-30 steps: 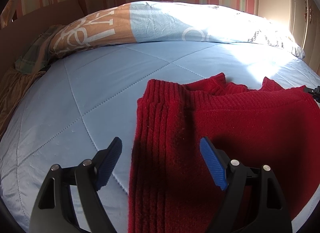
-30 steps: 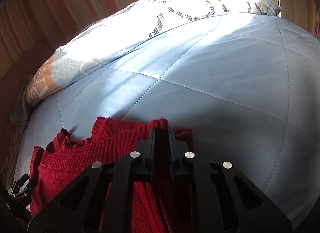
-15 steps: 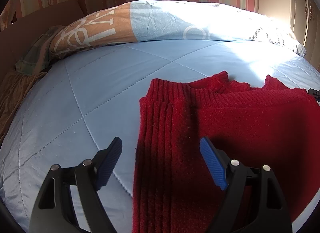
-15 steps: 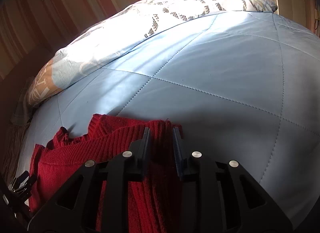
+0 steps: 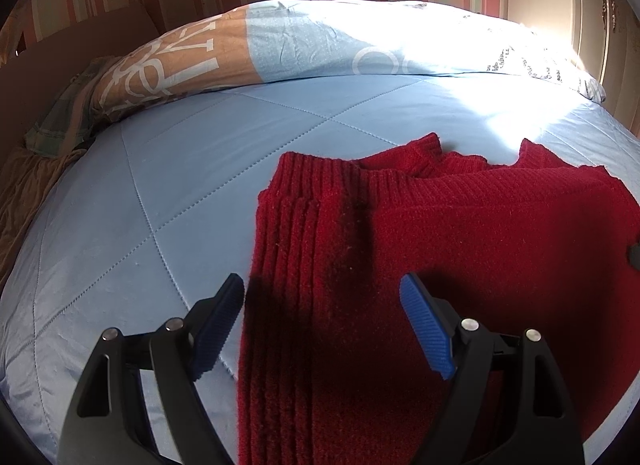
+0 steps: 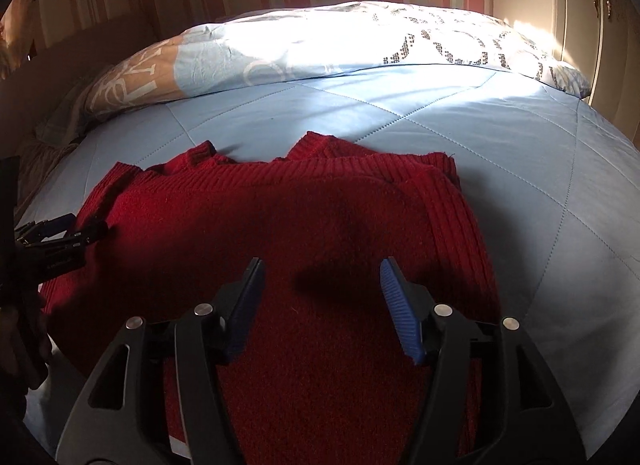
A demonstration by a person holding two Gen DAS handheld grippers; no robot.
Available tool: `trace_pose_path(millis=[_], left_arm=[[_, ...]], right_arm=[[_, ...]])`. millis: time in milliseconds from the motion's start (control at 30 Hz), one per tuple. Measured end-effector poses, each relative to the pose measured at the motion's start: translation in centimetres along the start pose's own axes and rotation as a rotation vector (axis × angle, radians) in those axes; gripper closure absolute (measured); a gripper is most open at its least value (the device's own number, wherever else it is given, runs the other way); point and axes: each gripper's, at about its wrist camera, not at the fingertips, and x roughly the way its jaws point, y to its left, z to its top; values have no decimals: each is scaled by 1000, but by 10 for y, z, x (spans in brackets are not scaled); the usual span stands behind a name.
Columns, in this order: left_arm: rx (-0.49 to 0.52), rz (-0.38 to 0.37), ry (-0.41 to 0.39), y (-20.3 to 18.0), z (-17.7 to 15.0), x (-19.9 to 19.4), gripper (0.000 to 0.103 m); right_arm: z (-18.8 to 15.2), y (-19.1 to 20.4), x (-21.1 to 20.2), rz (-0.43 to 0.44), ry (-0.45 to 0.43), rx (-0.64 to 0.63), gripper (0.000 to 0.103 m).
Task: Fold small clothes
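Observation:
A red knitted sweater (image 5: 460, 249) lies on the light blue quilt (image 5: 168, 193), with its ribbed sides folded in over the body. My left gripper (image 5: 322, 289) hovers open over the sweater's left folded edge, with nothing between its blue pads. In the right wrist view the sweater (image 6: 320, 217) fills the middle. My right gripper (image 6: 322, 269) hangs above its centre with the jaws opening and no cloth between the pads. The left gripper (image 6: 60, 233) shows at that view's left edge, by the sweater's side.
A patterned blue, white and tan pillow (image 5: 320, 45) runs along the back of the bed, under a striped wall. Plaid and tan cloth (image 5: 60, 121) is bunched at the left edge. Bare quilt (image 6: 540, 153) lies to the sweater's right, and a pale wardrobe (image 6: 580, 25) stands far right.
My right gripper has let go of the sweater's folded right edge, spread its jaws and drawn back over the garment's middle. The left gripper has stayed where it was.

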Motion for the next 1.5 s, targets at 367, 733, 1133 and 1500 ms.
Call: trace_pose_path(millis=[367, 733, 1133, 1500], left_arm=[[-27, -3, 13, 11, -5, 12, 17], [-30, -32, -3, -36, -10, -47, 18], [-37, -78, 68, -97, -30, -72, 18], [-51, -109, 117, -101, -16, -70, 18]], right_arm=[[-24, -38, 13, -11, 7, 98, 43], [-29, -38, -73, 78, -120, 174, 9], [-101, -61, -69, 67, 47, 479, 5], [-89, -60, -45, 139, 64, 506, 8]])
